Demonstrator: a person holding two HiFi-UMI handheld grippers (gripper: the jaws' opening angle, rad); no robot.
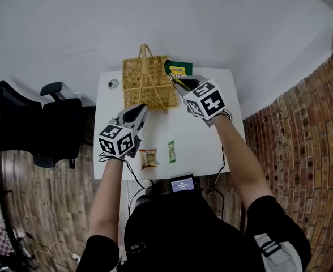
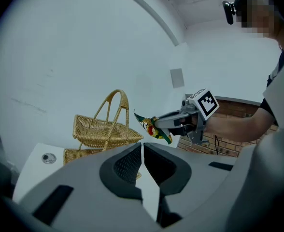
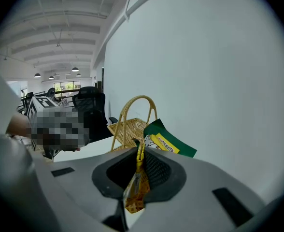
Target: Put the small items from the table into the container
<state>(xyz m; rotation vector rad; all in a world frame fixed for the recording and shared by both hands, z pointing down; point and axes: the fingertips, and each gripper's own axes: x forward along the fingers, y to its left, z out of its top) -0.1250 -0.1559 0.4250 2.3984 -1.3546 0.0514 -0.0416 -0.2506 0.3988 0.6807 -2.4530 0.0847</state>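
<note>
We are showing the right tongs (image 1: 174,82) pinching a green-and-yellow snack packet (image 2: 151,128) by one end, its long axis running on past the tips. The wicker basket (image 1: 146,83) is standing just ahead and to the left of those tips. The left tongs (image 2: 142,146) are pressing together on nothing at the basket's near rim, so we are judging the right hand the one to carry the packet leftward over the opening. A tan packet (image 1: 148,159) and a green sachet (image 1: 171,151) are lying on the table (image 1: 200,135) behind the left tongs.
</note>
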